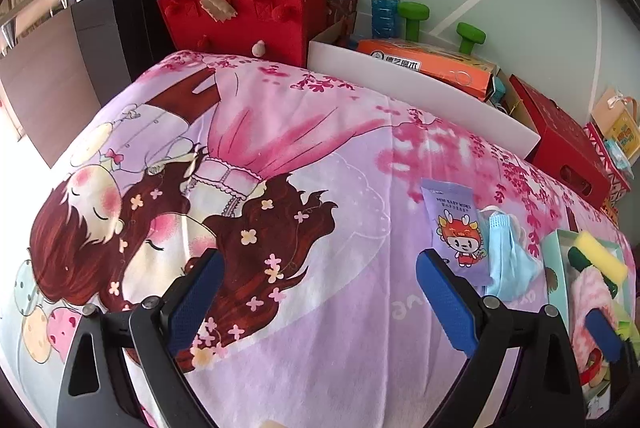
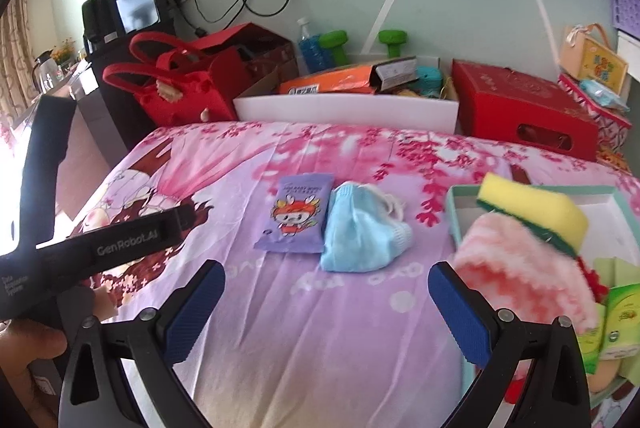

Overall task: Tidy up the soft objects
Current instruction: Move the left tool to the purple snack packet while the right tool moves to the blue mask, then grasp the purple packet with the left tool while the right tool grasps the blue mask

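Both grippers spread wide, empty: left gripper, right gripper. Risk: face mask touches, maybe overlaps, wipes pack; a grab could drag both.

Open bedsheet ahead of my hand-held grippers, wipes pack and mask beyond, box crowding my right

You're in a lived-in home room: a cartoon-print bedsheet spreads under your fingers, and beyond them a red felt bag, green dumbbells and gift boxes line the wall.
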### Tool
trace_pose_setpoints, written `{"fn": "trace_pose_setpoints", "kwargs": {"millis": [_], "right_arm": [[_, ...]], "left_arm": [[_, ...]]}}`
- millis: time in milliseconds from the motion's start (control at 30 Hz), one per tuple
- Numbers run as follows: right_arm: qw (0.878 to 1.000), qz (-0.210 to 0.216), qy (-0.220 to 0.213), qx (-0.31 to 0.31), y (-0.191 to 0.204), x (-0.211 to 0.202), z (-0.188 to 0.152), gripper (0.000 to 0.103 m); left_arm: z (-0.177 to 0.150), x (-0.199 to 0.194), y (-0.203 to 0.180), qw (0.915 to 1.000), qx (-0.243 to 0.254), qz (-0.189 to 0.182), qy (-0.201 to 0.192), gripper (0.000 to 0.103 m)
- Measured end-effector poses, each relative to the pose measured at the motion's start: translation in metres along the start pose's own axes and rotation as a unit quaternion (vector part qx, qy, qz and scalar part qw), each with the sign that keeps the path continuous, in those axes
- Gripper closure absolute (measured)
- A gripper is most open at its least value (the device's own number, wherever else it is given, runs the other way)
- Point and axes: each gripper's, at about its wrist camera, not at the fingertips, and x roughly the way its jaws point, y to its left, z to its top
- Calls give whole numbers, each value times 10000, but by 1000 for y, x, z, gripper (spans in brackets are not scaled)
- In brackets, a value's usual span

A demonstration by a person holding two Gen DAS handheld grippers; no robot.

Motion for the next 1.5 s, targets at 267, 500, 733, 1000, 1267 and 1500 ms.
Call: {"fn": "trace_pose_setpoints", "kwargs": {"millis": [267,500,733,1000,1267,1500], "right_arm": [[9992,-192,340,60,-12,27,-3,5],[9975,-403,563,108,-22,51,1,15],[9957,-524,756,53,-26,71,-1,17],[9957,-535,750,-19,-24,78,1,18],[9958,-537,746,-28,-27,82,0,35],[9955,-616,716,45,-33,81,0,49]], "left_arm": [[0,22,5,9995,-213,-184,151,7],[2,40,-17,9976,-69,-587,366,7],[4,48,-44,9937,195,-1041,363,7],[3,60,-65,9908,487,-1190,428,7],[-4,67,-86,9886,811,-1155,516,28],[-5,70,-84,9902,874,-969,500,57]]}}
